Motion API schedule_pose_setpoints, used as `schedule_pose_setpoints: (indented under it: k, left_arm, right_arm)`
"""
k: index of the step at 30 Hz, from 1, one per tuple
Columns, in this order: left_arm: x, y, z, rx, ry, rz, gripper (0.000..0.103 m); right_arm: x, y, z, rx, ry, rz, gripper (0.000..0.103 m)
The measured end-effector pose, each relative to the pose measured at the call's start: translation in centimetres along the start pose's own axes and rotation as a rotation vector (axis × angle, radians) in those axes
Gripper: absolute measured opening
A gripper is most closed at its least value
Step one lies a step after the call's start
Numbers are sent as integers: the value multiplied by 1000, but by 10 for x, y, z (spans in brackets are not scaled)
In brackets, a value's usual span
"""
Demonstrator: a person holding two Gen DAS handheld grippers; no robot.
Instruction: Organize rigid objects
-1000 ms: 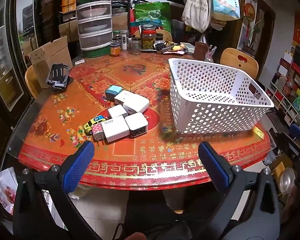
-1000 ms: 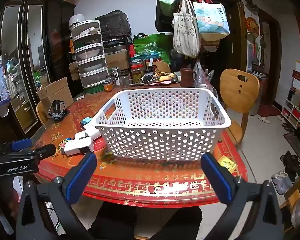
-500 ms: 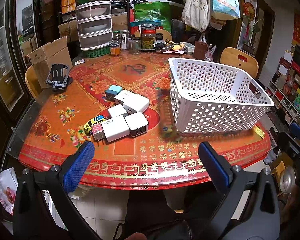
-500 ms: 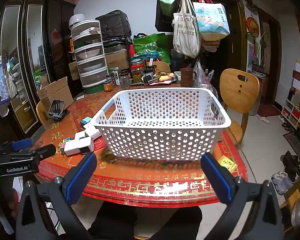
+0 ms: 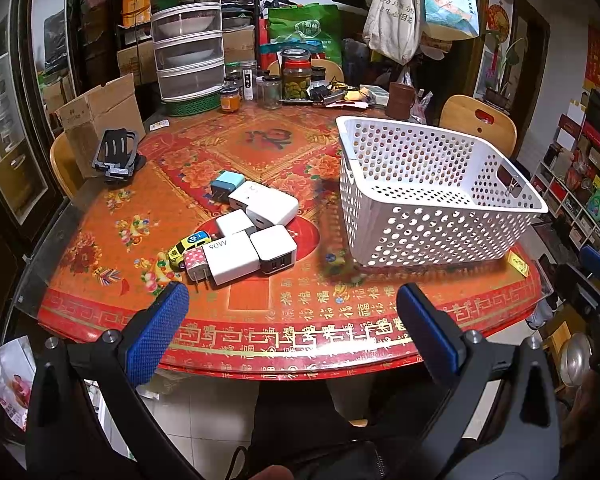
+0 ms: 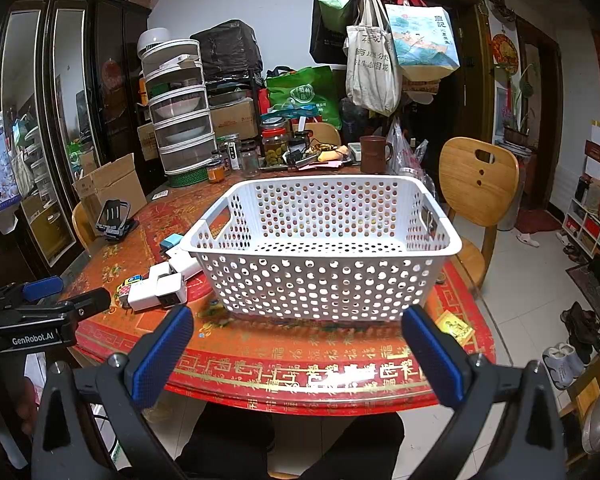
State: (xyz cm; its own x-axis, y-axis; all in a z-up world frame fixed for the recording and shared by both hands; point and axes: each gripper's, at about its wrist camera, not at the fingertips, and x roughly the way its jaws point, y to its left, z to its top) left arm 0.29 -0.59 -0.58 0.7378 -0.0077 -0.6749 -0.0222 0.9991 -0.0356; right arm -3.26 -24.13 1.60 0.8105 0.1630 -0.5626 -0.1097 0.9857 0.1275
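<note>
A cluster of white chargers (image 5: 256, 236) lies on the round red table, with a 90W charger (image 5: 230, 258), a blue plug (image 5: 228, 185), a pink dotted plug (image 5: 194, 261) and a yellow toy car (image 5: 188, 243). An empty white perforated basket (image 5: 432, 216) stands to their right; it also fills the middle of the right wrist view (image 6: 324, 276). My left gripper (image 5: 292, 300) is open and empty above the table's near edge. My right gripper (image 6: 298, 320) is open and empty in front of the basket.
A black phone stand (image 5: 114, 156) and a cardboard box (image 5: 100, 120) sit at the left. Jars (image 5: 296, 76), stacked drawers (image 5: 188, 52) and clutter line the far edge. A wooden chair (image 6: 478, 192) stands at the right. A small yellow card (image 6: 454, 326) lies by the basket.
</note>
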Motion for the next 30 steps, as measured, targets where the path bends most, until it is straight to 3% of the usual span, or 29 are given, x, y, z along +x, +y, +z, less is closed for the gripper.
schedule_pose_setpoints:
  k: [30]
  left_arm:
    - [0,0,-1,1,2,2,102]
  right_arm:
    - [0,0,-2,0,3,1,103]
